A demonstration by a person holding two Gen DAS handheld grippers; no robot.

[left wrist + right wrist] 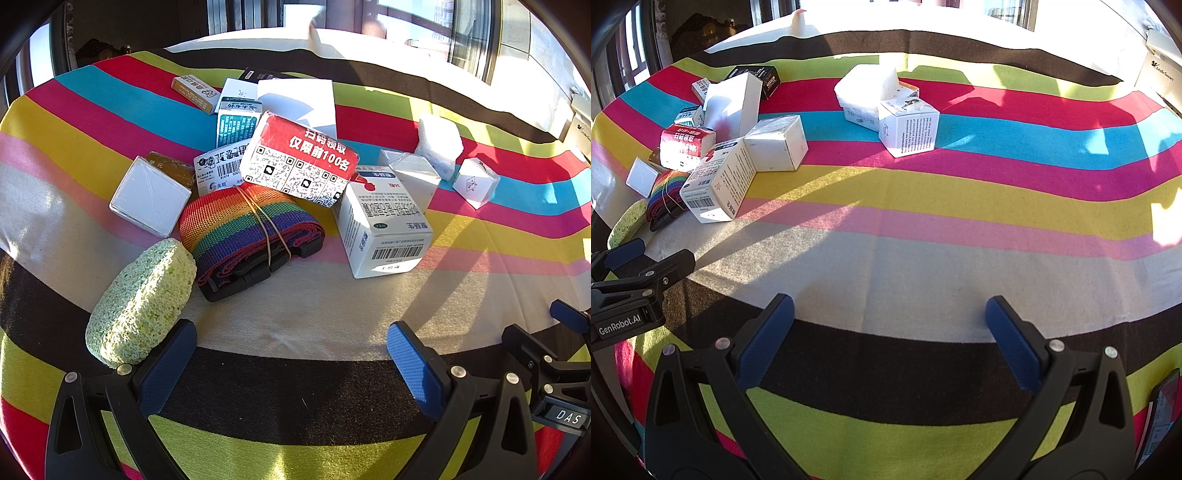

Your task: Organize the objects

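1. The striped cloth in black, lime, cream, pink, yellow, magenta, blue and red (923, 258) lies under everything; bare cream and black bands sit between the blue-padded fingers of both tongs.
2. The left gripper (291, 339) is spread wide and holds nothing; the right gripper (889, 314) is likewise spread and empty, well short of any object.
3. The white medicine carton with a barcode end (380, 229) lies ahead of the left tongs, slightly right of centre, apart from them.
4. The red-topped pack printed with QR codes (303, 158) rests tilted on the pile behind it, leaning over the rolled rainbow webbing strap bound with a rubber band (247, 232).
5. The pale green porous sponge block (142, 302) lies just beside the left tong's left finger, apparently touching its pad.
6. The flat white square box (151, 195) sits beyond the sponge, left of the strap.
7. Ahead of the right tongs, far off, stand a small white printed cube carton (910, 127) and a white foam block (866, 86).
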